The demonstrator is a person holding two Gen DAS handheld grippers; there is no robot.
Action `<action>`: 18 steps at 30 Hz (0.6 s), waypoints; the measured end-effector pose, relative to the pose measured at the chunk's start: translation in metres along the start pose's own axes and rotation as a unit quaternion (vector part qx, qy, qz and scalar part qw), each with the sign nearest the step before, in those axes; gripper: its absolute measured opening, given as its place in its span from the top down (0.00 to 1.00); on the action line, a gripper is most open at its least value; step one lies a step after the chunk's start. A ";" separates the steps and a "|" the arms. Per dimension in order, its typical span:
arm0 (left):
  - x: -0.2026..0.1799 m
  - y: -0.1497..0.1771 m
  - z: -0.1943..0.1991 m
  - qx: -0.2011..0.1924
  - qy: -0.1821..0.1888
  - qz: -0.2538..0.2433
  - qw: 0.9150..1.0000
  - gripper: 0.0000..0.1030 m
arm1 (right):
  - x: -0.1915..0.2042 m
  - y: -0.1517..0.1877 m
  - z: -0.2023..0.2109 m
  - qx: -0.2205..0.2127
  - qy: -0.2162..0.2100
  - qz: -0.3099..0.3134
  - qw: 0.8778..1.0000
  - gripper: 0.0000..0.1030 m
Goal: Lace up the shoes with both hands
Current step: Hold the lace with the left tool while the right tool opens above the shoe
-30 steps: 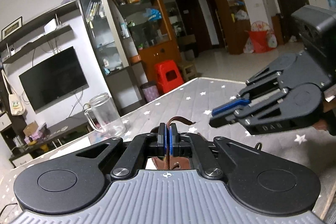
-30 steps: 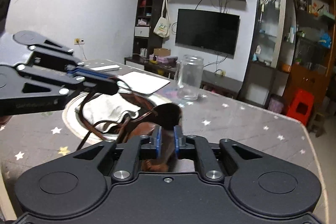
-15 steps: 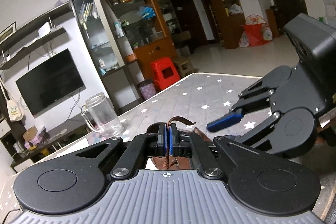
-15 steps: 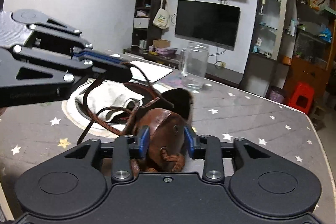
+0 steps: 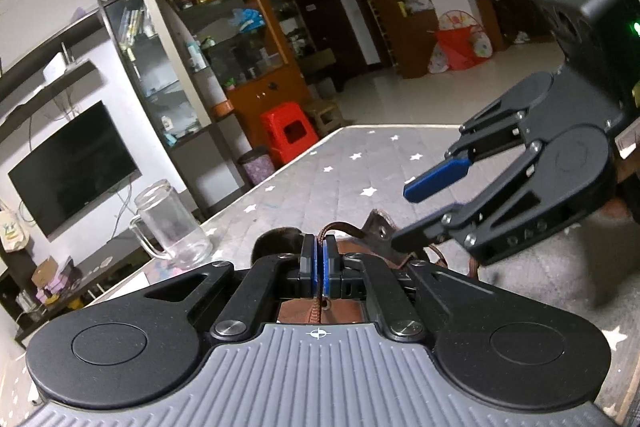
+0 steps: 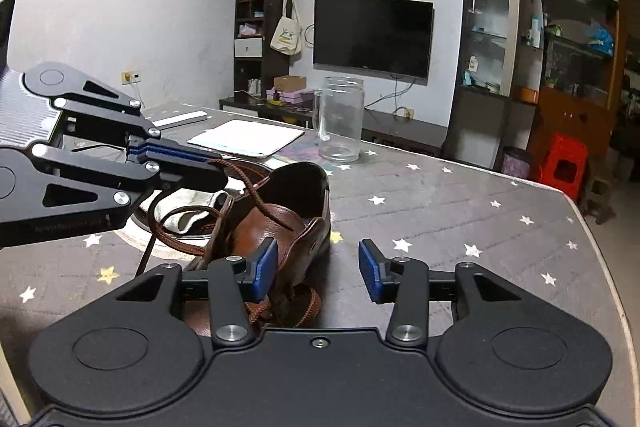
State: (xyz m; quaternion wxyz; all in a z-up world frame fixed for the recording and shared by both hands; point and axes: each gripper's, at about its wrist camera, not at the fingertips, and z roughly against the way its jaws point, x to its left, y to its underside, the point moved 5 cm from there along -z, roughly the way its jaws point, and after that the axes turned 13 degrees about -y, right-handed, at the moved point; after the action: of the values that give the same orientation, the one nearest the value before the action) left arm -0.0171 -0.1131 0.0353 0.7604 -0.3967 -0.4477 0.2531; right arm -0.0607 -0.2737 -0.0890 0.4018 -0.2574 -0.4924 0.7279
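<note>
Centrally, a brown leather shoe (image 6: 280, 227) lies on the star-patterned grey tablecloth (image 6: 440, 211), its dark opening turned toward 12 o'clock in the right wrist view. A brown lace (image 6: 256, 195) runs up out of the shoe toward 10 o'clock, where the left gripper (image 6: 212, 167) has it pinched between closed blue-lined fingers; further loops of lace hang at 8 o'clock of the shoe and lie coiled at its near end. In the left wrist view the same lace (image 5: 336, 227) emerges between the pressed-together pads of the left gripper (image 5: 319, 251), with the shoe (image 5: 320, 311) directly beneath. The right gripper (image 6: 318, 267) is spread wide and holds nothing: its left pad (image 6: 266, 267) is in front of the shoe's side, its right pad over bare cloth. Seen from the left wrist, the right gripper (image 5: 404, 215) enters from 3 o'clock, its lower finger close by the shoe's tongue (image 5: 380, 231); whether they touch cannot be told. A round pale mat (image 6: 160, 243) with a crumpled white cloth (image 6: 188, 211) lies at 9 o'clock of the shoe. A clear glass mug (image 6: 340, 123) stands at 12 o'clock, well apart, with white paper (image 6: 248, 137) at 11 o'clock
</note>
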 end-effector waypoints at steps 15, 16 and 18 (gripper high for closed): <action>-0.007 0.004 -0.015 -0.002 0.022 -0.008 1.000 0.97 | 0.001 0.001 0.003 0.001 -0.013 -0.009 1.000 0.55; -0.007 0.005 -0.015 -0.003 0.022 -0.008 1.000 0.97 | 0.000 0.002 0.003 0.001 -0.012 -0.010 1.000 0.55; 0.003 -0.004 -0.009 0.001 0.026 -0.004 1.000 0.97 | -0.001 0.002 0.004 0.001 -0.012 -0.010 1.000 0.55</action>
State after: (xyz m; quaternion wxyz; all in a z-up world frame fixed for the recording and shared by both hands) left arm -0.0078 -0.1162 0.0373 0.7728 -0.4011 -0.4292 0.2402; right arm -0.0638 -0.2769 -0.0888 0.4035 -0.2433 -0.4988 0.7275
